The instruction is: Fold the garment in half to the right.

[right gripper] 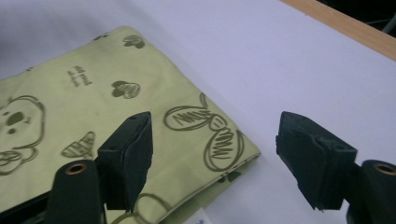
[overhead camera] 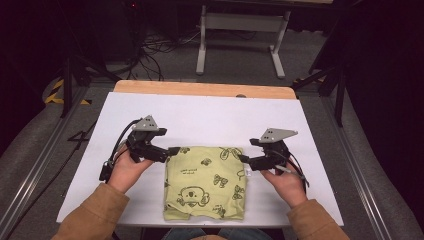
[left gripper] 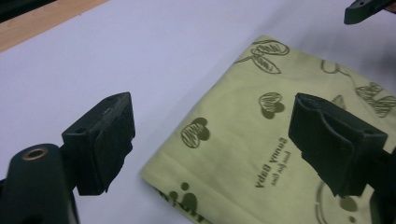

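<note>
One folded yellow-green garment [overhead camera: 205,182] lies on the white surface [overhead camera: 210,117], near the person's edge and roughly midway between the two hands. It is folded into a near-square block, a little longer from far edge to near edge than across, so its long axis runs away from the person in the high view. Dark cartoon prints cover the cloth: a bear-like face near the lower middle, several butterflies and a few hearts. Two short lines of writing sit on the cloth; in the left gripper view they appear upside down and seem to read something like "Sunny Baby", though the letters are too small to be sure. One small white label [overhead camera: 247,173] pokes out at the garment's right edge, its text unreadable.

Two tools flank the garment. The left tool [overhead camera: 173,150] hovers by the garment's far left corner with its jaws standing apart; in the left gripper view that corner lies between and beneath them, untouched. The right tool [overhead camera: 243,159] sits at the right edge, jaws likewise apart, with the garment's far right corner below them in the right gripper view and nothing gripped.
</note>
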`<state>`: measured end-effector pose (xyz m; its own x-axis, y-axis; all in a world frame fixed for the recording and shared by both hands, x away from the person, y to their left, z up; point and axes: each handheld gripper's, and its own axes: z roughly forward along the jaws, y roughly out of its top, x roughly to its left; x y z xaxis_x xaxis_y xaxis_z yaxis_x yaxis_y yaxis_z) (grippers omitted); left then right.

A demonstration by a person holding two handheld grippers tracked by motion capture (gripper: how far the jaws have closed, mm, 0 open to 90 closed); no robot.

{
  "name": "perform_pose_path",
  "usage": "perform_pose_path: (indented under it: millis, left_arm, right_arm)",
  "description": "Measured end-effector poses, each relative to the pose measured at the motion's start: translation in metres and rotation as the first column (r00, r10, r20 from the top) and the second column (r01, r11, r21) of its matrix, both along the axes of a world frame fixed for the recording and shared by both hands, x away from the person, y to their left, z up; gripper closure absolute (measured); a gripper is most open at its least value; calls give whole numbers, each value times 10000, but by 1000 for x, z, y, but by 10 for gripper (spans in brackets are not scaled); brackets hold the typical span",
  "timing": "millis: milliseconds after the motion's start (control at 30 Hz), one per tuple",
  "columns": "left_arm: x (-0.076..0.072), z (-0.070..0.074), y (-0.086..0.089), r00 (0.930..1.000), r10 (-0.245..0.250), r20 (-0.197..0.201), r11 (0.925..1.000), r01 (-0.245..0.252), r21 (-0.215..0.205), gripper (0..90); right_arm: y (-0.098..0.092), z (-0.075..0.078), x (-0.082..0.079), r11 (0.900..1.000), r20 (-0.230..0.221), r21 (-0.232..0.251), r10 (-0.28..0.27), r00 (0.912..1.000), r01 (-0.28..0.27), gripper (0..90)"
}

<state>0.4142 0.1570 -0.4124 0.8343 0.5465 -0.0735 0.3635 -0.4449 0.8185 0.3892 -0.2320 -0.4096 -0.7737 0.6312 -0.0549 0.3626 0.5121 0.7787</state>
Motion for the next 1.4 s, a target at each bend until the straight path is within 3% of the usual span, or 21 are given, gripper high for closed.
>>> perform_pose_path:
  millis: [233, 467, 667, 900, 967, 1033, 1067, 1100, 1133, 1200, 1267, 1333, 1400]
  left_arm:
    - [25, -14, -6, 9998, 52, -183, 9972, -38, 745, 180]
    - [45, -34, -7, 9949, 268, -968, 9944, -166, 1043, 253]
    - [54, -47, -10, 9886, 267, -1482, 9903, -59, 1392, 346]
    - [57, -57, -13, 9792, 376, -1992, 9698, 123, 2437, 540]
    - [57, -59, -15, 9757, 400, -2154, 9641, 190, 2648, 592]
    - [57, -63, -18, 9714, 360, -2345, 9547, 359, 2954, 659]
    - [56, -63, -19, 9737, 373, -2249, 9536, 326, 2993, 674]
    - [55, -62, -20, 9711, 310, -2365, 9525, 430, 3016, 705]
    - [55, -62, -21, 9666, 339, -2542, 9527, 456, 3006, 760]
    - [54, -61, -22, 9665, 267, -2554, 9511, 541, 3041, 800]
    - [54, -61, -23, 9667, 261, -2546, 9494, 557, 3091, 813]
    - [54, -61, -23, 9693, 236, -2449, 9500, 545, 3073, 829]
    - [58, -59, -21, 9679, 341, -2488, 9635, 343, 2655, 830]
  right_arm:
    - [3, -14, 30, 9990, -437, -409, -205, 9988, 187, 289]
    - [4, -28, 51, 9979, -1017, -532, -419, 9939, 366, 291]
    - [6, -41, 63, 9962, -1462, -755, -532, 9878, 425, 322]
    - [11, -56, 71, 9907, -2070, -1349, -458, 9773, 178, 449]
    - [12, -60, 73, 9893, -2289, -1459, -386, 9727, 49, 505]
    - [12, -59, 72, 9885, -2253, -1510, -303, 9738, -42, 605]
    - [12, -58, 72, 9889, -2322, -1482, -218, 9724, -132, 636]
    - [13, -58, 71, 9889, -2374, -1481, -238, 9711, -120, 662]
    - [13, -58, 71, 9886, -2378, -1499, -214, 9711, -149, 707]
    - [14, -58, 71, 9897, -2597, -1398, -78, 9657, -296, 791]
    - [15, -58, 70, 9899, -2663, -1390, -107, 9638, -274, 804]
    - [18, -55, 68, 9828, -2299, -1822, -120, 9731, -309, 827]
    - [18, -54, 69, 9798, -2102, -1976, -117, 9776, -307, 830]
